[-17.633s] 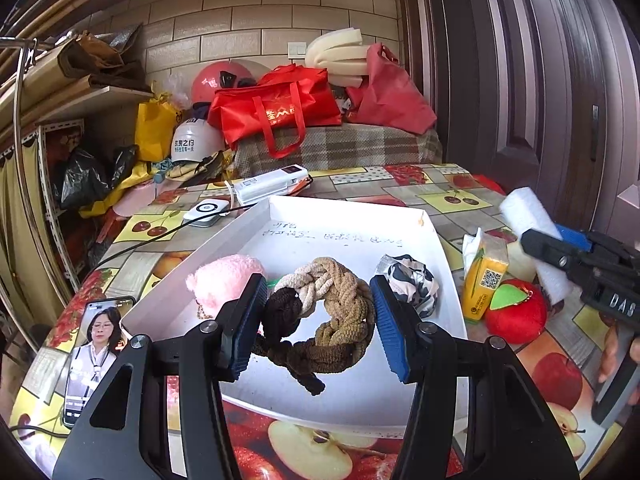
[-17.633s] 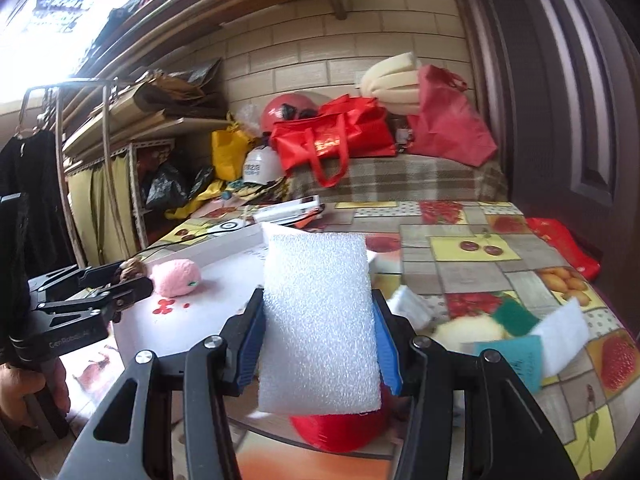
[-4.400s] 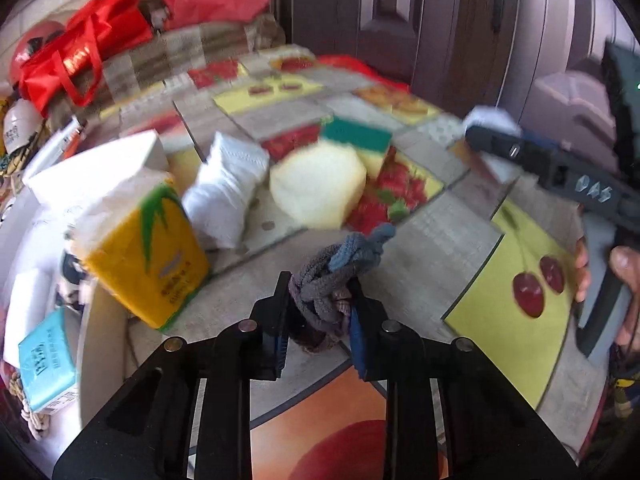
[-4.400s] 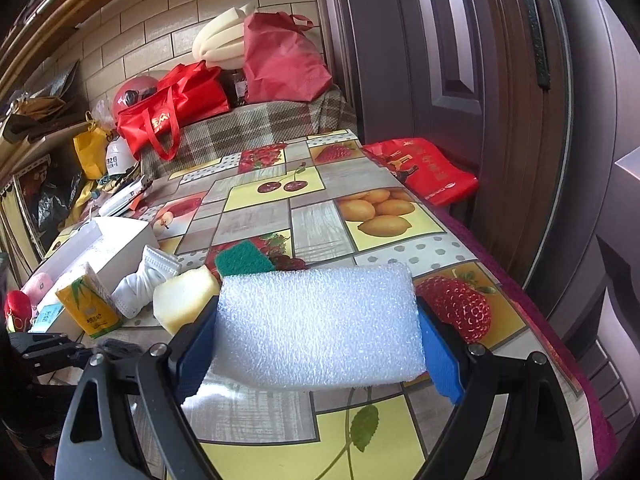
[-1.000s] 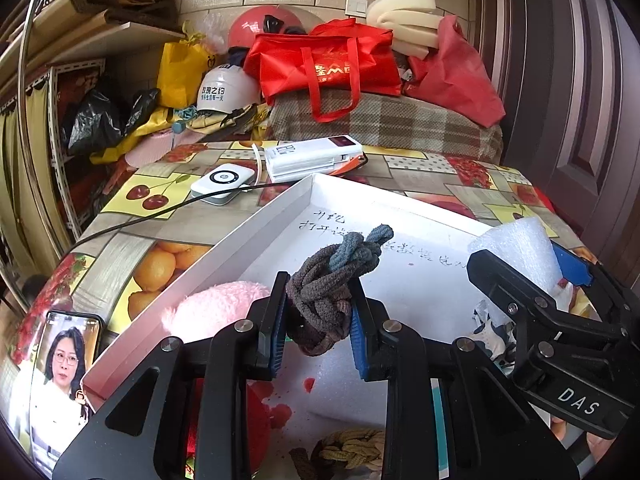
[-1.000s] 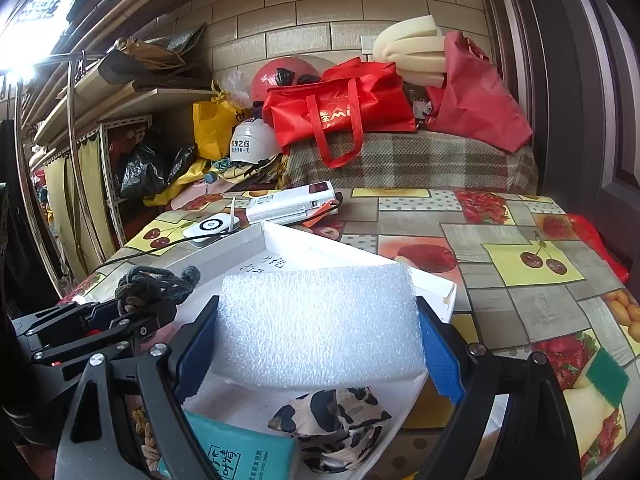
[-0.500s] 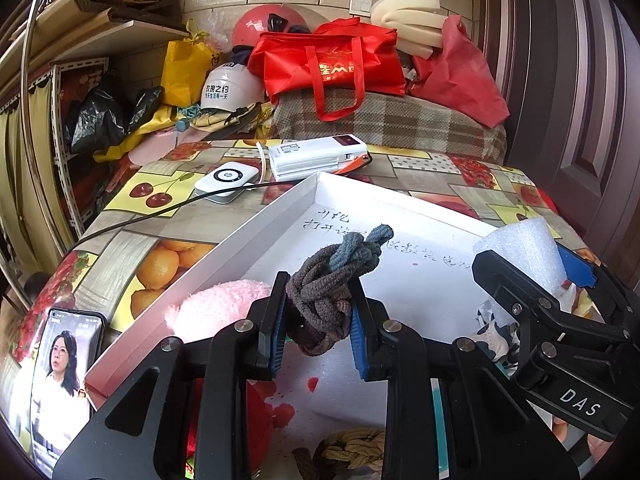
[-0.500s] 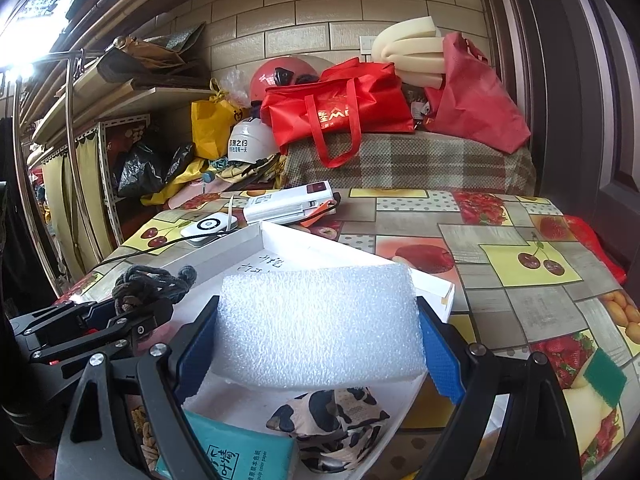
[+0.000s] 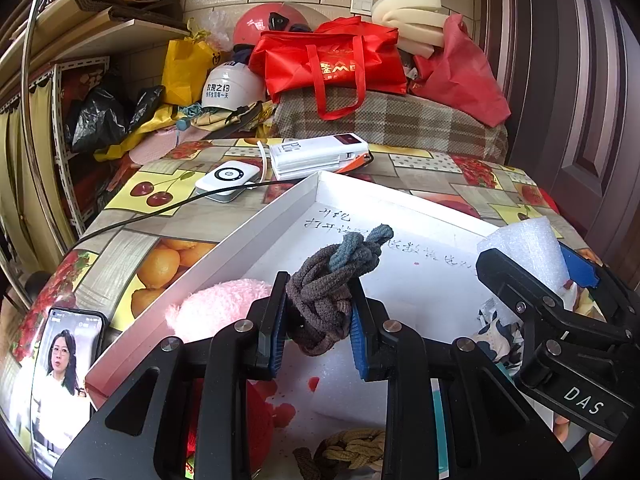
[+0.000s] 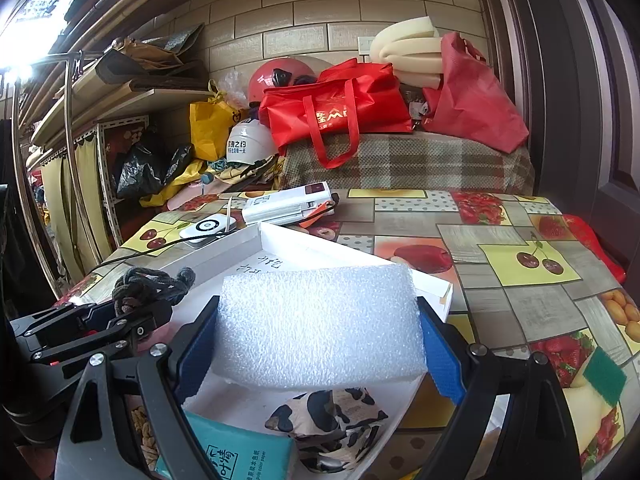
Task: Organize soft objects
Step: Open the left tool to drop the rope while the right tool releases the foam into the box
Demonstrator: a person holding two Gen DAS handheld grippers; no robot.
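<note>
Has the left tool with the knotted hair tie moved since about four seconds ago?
Yes. The left tool, gripping the knotted hair tie, went from above the bare tablecloth to over the white tray.

Home storeroom: cluttered shelves (image 10: 120, 96), helmets (image 9: 272, 24), bags (image 10: 336, 116), fruit-print tablecloth (image 10: 520, 240).
</note>
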